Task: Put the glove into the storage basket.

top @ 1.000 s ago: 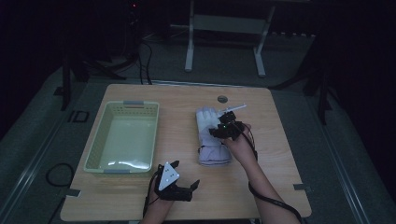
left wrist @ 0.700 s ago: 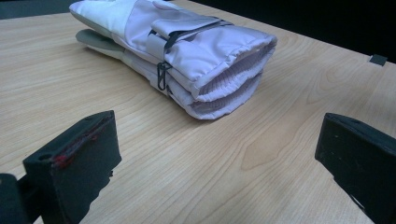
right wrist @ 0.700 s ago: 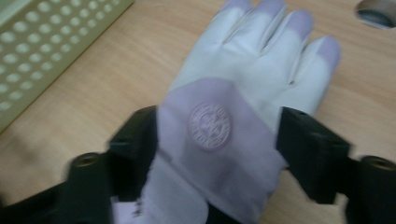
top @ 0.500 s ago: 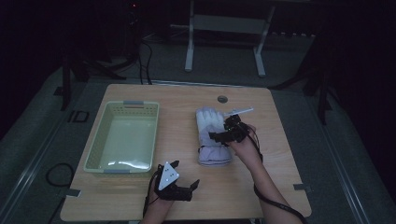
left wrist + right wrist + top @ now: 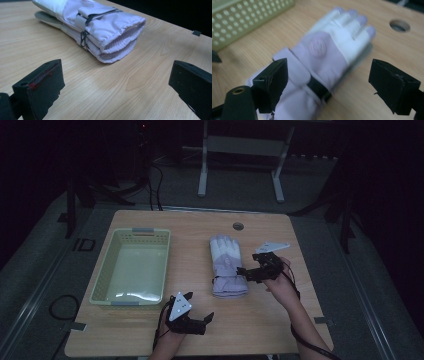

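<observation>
While our right gripper, jaws just opened and empty, hangs beside the stacked lilac padded gloves, we note the top glove may slide; left gripper spread, gloves ahead.

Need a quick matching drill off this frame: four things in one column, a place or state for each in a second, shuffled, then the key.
1. gloves
2. basket
3. left gripper
4. right gripper

A. pale green, on the table's left half
B. stacked pair, strapped together, mid-table
C. jaws apart beside the gloves' right edge, just opened, nothing between them
D. open at the table's near edge

Pairs: 1-B, 2-A, 3-D, 4-C
</observation>
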Available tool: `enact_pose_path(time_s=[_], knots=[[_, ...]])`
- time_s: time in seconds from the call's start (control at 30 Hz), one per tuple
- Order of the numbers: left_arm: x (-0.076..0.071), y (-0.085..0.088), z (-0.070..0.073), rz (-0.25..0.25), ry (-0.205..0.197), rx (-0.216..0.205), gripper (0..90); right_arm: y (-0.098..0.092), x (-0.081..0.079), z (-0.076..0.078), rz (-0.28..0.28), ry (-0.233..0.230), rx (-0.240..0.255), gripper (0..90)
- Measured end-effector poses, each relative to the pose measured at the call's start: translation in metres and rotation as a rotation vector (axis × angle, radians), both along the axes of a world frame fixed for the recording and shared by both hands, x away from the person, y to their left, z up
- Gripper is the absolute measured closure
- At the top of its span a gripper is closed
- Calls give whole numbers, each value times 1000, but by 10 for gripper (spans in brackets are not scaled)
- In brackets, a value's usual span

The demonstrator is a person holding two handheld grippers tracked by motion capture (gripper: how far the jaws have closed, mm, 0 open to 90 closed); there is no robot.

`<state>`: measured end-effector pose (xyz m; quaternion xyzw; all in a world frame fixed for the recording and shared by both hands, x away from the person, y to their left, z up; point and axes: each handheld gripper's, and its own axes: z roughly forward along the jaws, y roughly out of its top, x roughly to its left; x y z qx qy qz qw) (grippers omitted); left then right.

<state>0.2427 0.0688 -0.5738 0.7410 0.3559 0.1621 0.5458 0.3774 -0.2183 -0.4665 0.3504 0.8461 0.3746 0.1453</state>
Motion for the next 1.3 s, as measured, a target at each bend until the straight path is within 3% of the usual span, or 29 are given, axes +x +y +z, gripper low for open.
enact_pose_path(time_s=[0.13,0.2,0.27,0.33,0.5,0.6,0.8,0.9,0.93,1.0,1.1,1.17,1.3], knots=[[4,-3,1,-32,33,33,0,-12,-1,-1,18,-7,-20,141],[6,-5,2,-27,47,47,0,-20,-2,-2,2,-3,-20,142],[7,-6,3,-35,59,26,0,-27,-1,-2,-2,3,-3,140],[8,-8,7,-34,70,40,0,-33,-1,-2,-26,-5,15,141],[13,-11,21,5,44,52,0,-44,1,-3,-45,-17,17,141],[20,-13,30,-6,83,38,0,-46,1,-2,-51,-45,-2,142],[43,-21,45,-45,126,25,0,-45,3,-1,-34,-55,35,138],[49,-24,48,-38,139,37,0,-42,5,-3,-23,-39,82,135],[55,-27,49,-49,145,40,0,-38,5,-3,-20,-63,85,137],[60,-30,52,-38,135,59,0,-36,6,-4,-18,-63,91,138],[66,-32,56,-40,126,53,0,-33,10,-6,-24,-46,95,138],[83,-32,67,-39,128,36,0,-27,18,-6,-52,-11,107,136],[102,-33,80,-20,102,61,1,-20,24,-3,-53,-26,116,133]])
